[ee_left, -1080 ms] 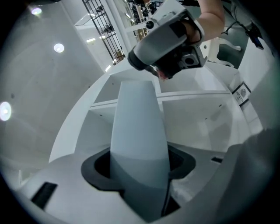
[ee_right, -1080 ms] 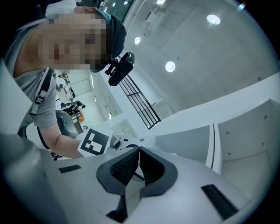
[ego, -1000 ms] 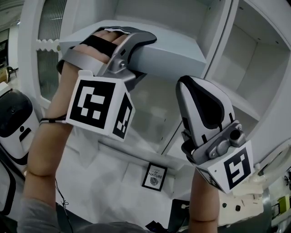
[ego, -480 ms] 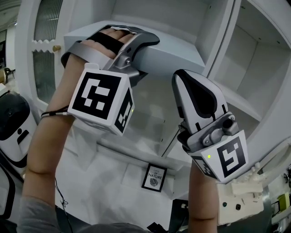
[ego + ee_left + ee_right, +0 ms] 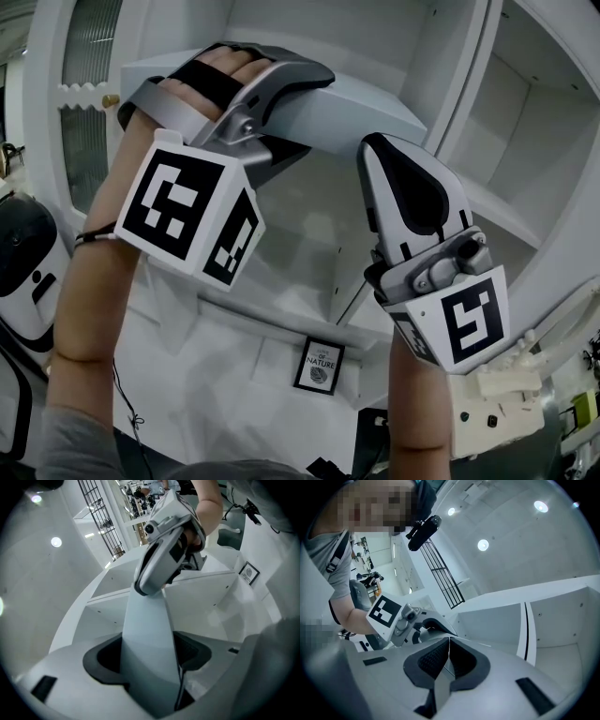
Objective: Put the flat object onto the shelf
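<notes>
White shelf unit, one flat board. Left hand-held gripper opening around it; right hand-held gripper clamps it.

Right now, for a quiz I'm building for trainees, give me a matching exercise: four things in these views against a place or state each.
Things:
1. left claw
2. right claw
3. grey flat panel
4. framed picture

Places or states:
A. low in the head view, below both claws
B. shut on the panel's thin edge
C. spans from one claw to the other
D. wide apart, panel between

Pairs: 1-D, 2-B, 3-C, 4-A. The left claw is opening at this moment.
</notes>
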A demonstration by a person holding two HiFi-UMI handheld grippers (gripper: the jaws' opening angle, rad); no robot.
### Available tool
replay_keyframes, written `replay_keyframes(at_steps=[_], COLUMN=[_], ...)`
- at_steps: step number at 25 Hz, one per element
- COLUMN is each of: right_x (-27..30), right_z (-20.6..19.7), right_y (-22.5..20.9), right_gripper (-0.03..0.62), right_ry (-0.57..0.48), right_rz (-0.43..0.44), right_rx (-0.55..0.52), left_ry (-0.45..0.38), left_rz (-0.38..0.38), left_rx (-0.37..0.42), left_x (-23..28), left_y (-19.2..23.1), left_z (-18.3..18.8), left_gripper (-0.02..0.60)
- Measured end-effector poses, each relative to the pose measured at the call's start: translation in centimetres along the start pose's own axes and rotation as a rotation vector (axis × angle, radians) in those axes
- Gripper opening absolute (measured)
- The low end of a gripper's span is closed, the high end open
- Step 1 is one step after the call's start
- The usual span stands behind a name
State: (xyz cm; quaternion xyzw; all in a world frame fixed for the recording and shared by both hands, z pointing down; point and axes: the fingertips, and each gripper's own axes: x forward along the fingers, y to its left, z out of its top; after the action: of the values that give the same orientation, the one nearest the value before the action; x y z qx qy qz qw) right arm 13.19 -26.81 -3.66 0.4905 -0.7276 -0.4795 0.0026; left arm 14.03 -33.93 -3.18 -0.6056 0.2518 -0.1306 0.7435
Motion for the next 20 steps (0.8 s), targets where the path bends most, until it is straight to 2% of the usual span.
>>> replay_keyframes(at_steps=[6, 10, 12, 13, 14, 15, 18, 20], right_x=[0.3, 0.4, 0.4, 0.4, 0.4, 0.4, 0.4, 0.4], right_z=[-1.2, -1.3, -1.3, -1.3, -1.3, -1.3, -1.2, -1.2], right_y=[-0.6, -0.5, -0.6, -0.6, -0.6, -0.6, -0.6, -0.6], right_gripper=[0.028, 0.028, 0.028, 0.028, 0.028, 0.028, 0.028, 0.028], right_ry=[0.016, 0.020, 0.018, 0.017, 0.017, 0.017, 0.015, 0.016], right_rz=[-0.019, -0.025, -0.025, -0.025, -0.024, -0.023, -0.019, -0.017], right_rx=[0.038, 0.033, 0.035, 0.037, 0.038, 0.038, 0.038, 0.036], left_ry=[-0.166, -0.183, -0.179, -0.165, -0.146, -0.127, -0.072, -0.059], left_rz=[-0.011, 0.033, 0.039, 0.047, 0.066, 0.094, 0.172, 0.180], left_rx=[-0.110, -0.115, -0.141, -0.163, -0.187, -0.210, -0.279, -0.348], left_x=[-1.8, -3.2, -3.8, -4.2, -4.7, -5.3, -6.8, -7.3], left_y=[0.9, 1.1, 1.3, 1.5, 1.9, 2.5, 3.6, 3.7], left_z=[2.2, 2.7, 2.7, 2.5, 2.2, 1.8, 0.5, 0.0], left_gripper=[0.319, 0.319, 0.317, 0.272, 0.165, 0.108, 0.021, 0.008])
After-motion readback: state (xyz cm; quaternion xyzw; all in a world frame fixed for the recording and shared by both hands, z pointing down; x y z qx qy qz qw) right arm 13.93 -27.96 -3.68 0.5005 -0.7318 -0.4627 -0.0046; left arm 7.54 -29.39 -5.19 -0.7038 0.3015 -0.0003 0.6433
